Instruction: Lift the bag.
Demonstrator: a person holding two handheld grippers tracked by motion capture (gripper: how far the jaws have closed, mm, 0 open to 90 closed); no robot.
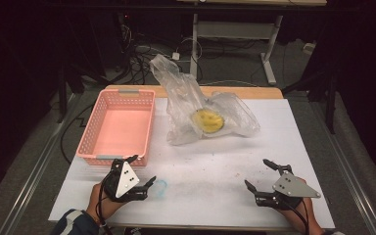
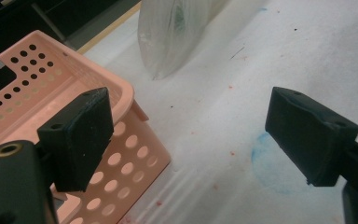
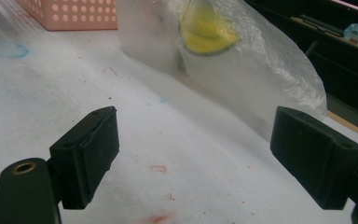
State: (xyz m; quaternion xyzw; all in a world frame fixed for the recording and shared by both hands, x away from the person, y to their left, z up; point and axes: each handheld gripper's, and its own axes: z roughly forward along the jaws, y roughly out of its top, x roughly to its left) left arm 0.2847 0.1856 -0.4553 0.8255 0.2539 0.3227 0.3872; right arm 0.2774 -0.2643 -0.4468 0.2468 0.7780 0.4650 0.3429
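Both wide open and empty, the right gripper (image 1: 257,175) sits nearer the plastic bag (image 1: 200,110) than the left gripper (image 1: 138,171), which lies beside the pink basket (image 1: 120,126).

I'm working in a lab: dark curtains ring my table (image 1: 293,147), its white cover stained, cables (image 1: 142,58) tangle on the floor behind, and a metal desk frame (image 1: 269,44) stands beyond.
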